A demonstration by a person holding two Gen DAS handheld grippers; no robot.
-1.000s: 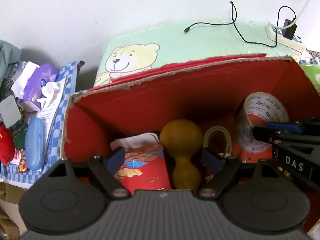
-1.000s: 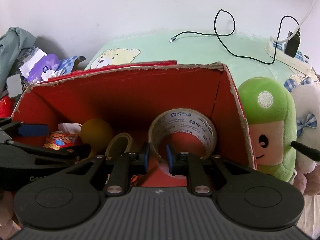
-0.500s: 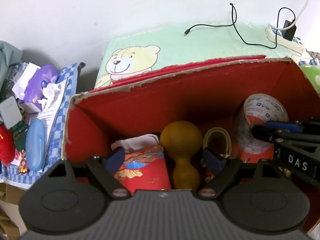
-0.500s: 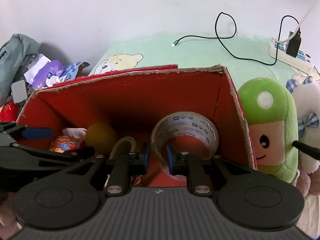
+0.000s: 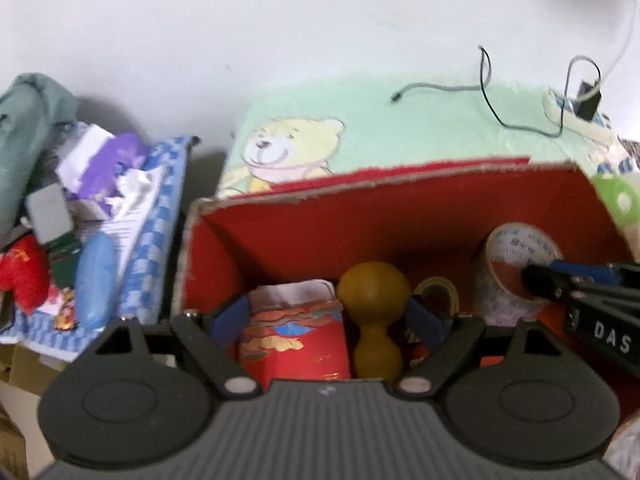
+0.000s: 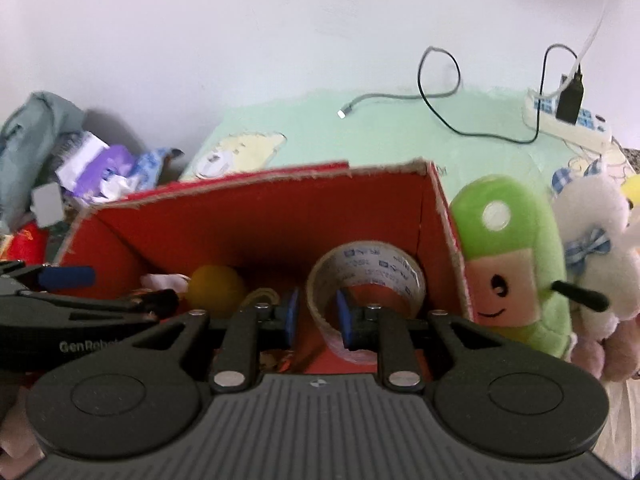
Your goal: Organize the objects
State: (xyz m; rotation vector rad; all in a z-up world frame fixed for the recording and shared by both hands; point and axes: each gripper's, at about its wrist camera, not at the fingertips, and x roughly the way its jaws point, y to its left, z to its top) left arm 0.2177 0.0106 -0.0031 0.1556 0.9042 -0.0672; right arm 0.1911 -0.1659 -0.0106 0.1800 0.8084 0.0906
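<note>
A red cardboard box [image 5: 320,220] [image 6: 240,220] stands open on a green bear-print mat. Inside it are a red patterned packet [image 5: 294,344], a yellow gourd [image 5: 374,312] [image 6: 216,286], a small tape roll [image 5: 436,294] and a large printed tape roll [image 5: 516,264] [image 6: 368,276]. My left gripper [image 5: 328,318] is open above the packet and gourd, holding nothing. My right gripper [image 6: 316,320] has its pads narrowly apart on either side of the large roll's near wall; the grip is unclear.
A green plush doll [image 6: 508,264] and a white plush [image 6: 596,240] lean against the box's right side. A power strip [image 6: 568,124] and cable [image 6: 436,92] lie behind. At left lies clutter: a blue case [image 5: 94,280], purple tissue pack [image 5: 116,160] and red toy [image 5: 24,272].
Both grippers have pulled back and up from the box, so more of the mat and wall shows. The right gripper's pads stand slightly wider apart than before.
</note>
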